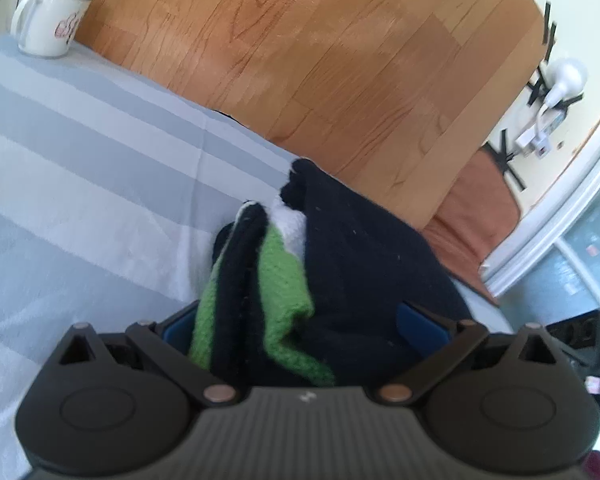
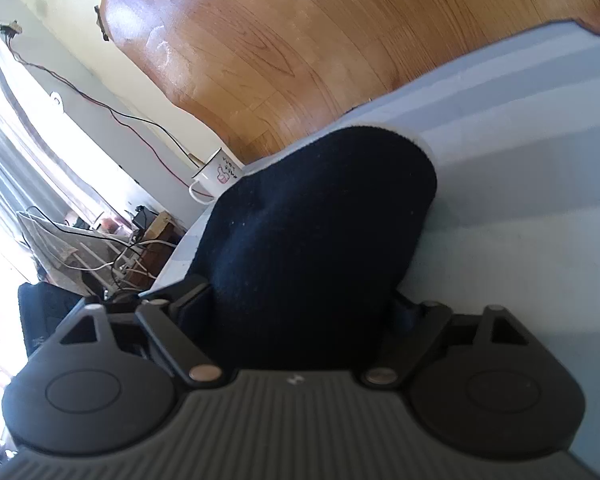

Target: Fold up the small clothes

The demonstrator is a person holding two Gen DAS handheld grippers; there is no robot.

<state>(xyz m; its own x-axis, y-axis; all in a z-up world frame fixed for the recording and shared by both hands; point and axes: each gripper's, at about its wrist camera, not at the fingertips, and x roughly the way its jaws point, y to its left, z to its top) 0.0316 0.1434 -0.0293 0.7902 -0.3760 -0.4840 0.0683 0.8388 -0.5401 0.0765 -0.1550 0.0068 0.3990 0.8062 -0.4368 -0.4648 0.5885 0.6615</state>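
between the blue-padded fingers of the left gripper (image 1: 304,320) sits a bunched knitted garment in black, green and white wool (image 1: 296,264); its folds fill the whole gap between the jaws, so this claw looks clamped on the knit, though the pads themselves are mostly buried in fabric. the right gripper (image 2: 300,312) has the plain black end of the same knit between its jaws, which stand wide; whether its pads press the wool or merely flank it i cannot tell, since the cloth covers both fingertips. outward from the claws the garment lies near the edge of a table under a pale grey-and-white striped cloth (image 1: 84,168), with wooden plank flooring (image 1: 300,60) beyond the edge. a white enamel mug with a pink print (image 1: 48,24) stands well apart at a far corner of the table. my judgement: the fold is only partly made, and the main risk is the wide right claw losing the black end, letting the bundle slump open or slide off the nearby table edge. dragging could also rumple the tablecloth. the garment's true shape, and how many pieces it is, is hidden inside the bunch, and both views are soft with blur.
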